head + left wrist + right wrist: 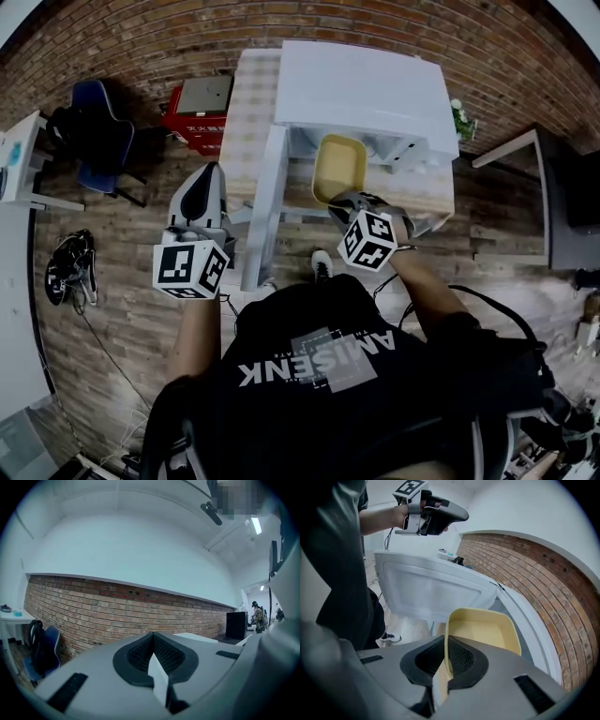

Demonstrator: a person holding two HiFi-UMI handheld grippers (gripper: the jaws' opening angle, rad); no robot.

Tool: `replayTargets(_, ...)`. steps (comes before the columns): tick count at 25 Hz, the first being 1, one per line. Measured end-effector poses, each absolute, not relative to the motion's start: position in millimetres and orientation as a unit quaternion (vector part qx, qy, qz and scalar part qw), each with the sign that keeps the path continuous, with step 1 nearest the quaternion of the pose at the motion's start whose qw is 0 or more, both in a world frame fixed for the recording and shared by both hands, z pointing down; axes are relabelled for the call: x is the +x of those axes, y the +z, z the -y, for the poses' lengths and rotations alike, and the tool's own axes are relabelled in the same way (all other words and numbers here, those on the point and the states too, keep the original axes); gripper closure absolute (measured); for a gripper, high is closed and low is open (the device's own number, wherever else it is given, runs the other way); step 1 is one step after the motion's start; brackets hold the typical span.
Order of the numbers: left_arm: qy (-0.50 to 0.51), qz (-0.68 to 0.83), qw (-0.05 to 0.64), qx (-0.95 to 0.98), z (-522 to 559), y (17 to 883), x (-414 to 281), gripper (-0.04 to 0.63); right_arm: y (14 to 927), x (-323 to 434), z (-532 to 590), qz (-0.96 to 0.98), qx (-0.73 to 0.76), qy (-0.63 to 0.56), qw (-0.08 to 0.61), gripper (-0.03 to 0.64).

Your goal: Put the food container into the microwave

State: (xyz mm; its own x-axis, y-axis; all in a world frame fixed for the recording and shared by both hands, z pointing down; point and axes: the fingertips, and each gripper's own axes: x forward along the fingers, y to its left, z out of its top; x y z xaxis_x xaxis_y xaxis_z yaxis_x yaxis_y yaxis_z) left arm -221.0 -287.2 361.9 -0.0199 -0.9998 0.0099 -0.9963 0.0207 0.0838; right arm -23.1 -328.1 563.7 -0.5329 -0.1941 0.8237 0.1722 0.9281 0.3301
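**Fig.** Head view w/ both gripper views. The microwave [366,89], white, stands on a table [248,103] w/ a checked cloth, by a brick wall [117,611]. The microwave door [265,206] is swung wide open to the person's left and shows edge-on from above.

**(a) R side.** The right gripper [446,641] has its jaws pinched narrow on the near rim of the food container [483,630]: one pad is inside the wall, the other outside. The container is yellow, rectangular w/ rounded corners, open-topped, and its inside looks bare. It is held clear of the table, just in front of the oven opening, w/ the door's inner face to its left. Its far end is at the mouth of the cavity; whether it is past the threshold cannot be told.

**(b) L side.** The left gripper [204,178] is beside the door's outer face, apart from it, pointing roughly level toward the wall. Its jaws are closed together w/ nothing between them.

**(c) Bkgd.** A blue chair [98,131] and a red box [202,117] are left of the table.
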Motion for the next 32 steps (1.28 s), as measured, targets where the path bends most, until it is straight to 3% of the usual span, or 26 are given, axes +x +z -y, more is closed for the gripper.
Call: replayTargets(32,-0.016,0.783,0.064,0.618,291,398,-203,0.583,668,-58,446,0.825,-0.05,-0.215,0.52,0.568)
